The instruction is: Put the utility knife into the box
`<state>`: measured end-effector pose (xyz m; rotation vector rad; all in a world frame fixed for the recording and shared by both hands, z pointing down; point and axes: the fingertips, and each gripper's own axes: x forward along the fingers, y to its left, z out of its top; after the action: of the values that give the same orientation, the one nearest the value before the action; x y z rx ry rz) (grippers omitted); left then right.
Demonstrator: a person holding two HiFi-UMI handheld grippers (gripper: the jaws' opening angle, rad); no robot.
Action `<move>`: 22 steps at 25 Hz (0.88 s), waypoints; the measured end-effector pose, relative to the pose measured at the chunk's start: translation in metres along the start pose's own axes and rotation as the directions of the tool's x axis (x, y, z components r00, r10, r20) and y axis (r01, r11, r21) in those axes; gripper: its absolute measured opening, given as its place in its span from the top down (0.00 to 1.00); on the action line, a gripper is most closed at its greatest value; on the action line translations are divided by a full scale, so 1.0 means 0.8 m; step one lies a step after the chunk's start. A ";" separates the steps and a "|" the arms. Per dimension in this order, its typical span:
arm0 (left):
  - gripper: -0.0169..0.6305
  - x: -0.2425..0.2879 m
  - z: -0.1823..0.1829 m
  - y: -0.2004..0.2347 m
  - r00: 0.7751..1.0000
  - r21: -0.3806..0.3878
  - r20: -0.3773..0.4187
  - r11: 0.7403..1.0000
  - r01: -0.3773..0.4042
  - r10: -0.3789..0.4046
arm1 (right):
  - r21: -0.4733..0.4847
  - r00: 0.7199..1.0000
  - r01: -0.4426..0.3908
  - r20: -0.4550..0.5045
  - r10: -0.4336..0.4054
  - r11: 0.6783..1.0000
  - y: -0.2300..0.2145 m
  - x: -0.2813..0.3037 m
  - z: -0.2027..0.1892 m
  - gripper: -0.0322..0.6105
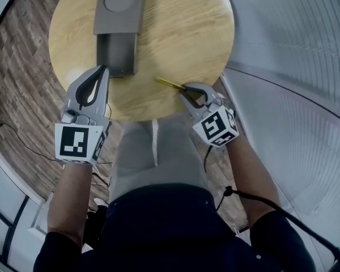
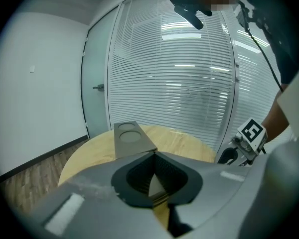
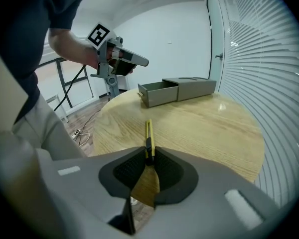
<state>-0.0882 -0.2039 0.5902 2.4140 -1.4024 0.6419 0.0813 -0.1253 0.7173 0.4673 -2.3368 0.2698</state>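
Wood-grain table [image 1: 181,33] in the head view bears the slim yellow utility knife [image 1: 169,83], its near end clamped at the tips of the right gripper [image 1: 185,88], the grey slide-open box [image 1: 120,24] well off to that gripper's left. So short a hold on a narrow handle may let it swivel or drop. Left gripper view: the left gripper [image 2: 153,156] is closed on nothing, box just ahead. Right gripper view: ribbed black pads [image 3: 125,172] pinch the knife's black end.

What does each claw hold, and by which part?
The right claw pinches the utility knife by its near, dark end, the yellow body pointing away over the table. The left claw is shut and holds nothing.
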 end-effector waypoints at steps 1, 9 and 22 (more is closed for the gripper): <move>0.97 0.000 0.005 0.001 1.000 0.002 0.004 1.000 -0.002 0.002 | 0.015 1.000 -0.003 -0.006 0.003 1.000 0.000 -0.001 0.000 0.85; 0.97 -0.009 0.031 0.009 1.000 0.019 0.025 1.000 -0.019 0.019 | 0.134 0.998 0.009 0.055 -0.017 0.991 -0.014 -0.018 0.026 0.85; 0.97 -0.051 0.105 0.021 0.992 0.052 0.122 0.997 -0.051 0.045 | 0.133 0.977 0.083 0.186 -0.107 0.988 -0.043 -0.094 0.127 0.85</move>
<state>-0.1008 -0.2191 0.4969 2.5063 -1.5131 0.5606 0.0826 -0.1707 0.5946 0.6926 -2.4861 0.3392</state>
